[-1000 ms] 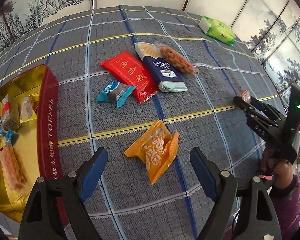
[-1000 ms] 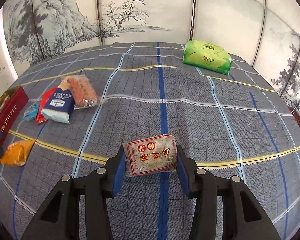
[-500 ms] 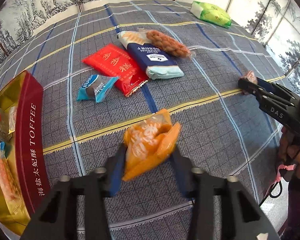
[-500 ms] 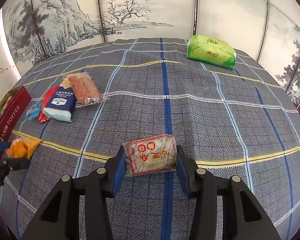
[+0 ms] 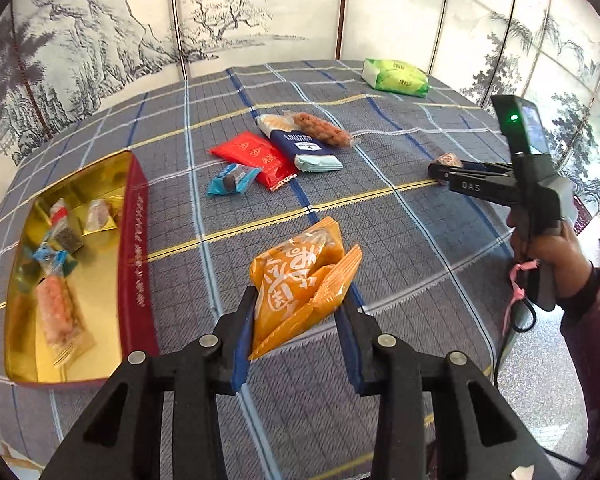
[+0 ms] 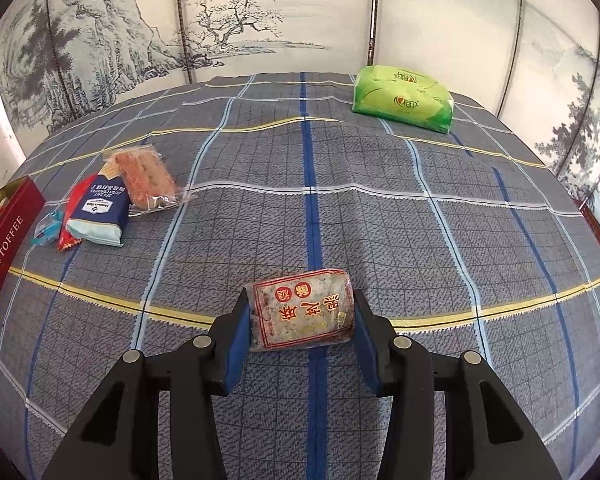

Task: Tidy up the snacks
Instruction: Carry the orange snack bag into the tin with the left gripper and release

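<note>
Mid-sort at the plaid-covered counter (image 5: 400, 240): the gold toffee tin (image 5: 134, 264) waits at the frame's left edge, already holding several sweets. Your left gripper (image 5: 296, 312) has its jaws clamped on the orange snack packet (image 5: 300, 276), lifted at lower centre; a second ago they stood wide above it and have just been closing. Next, carry it left over the tin. Your right gripper (image 6: 300, 316) grips a red-labelled cake (image 6: 302, 312).
</note>
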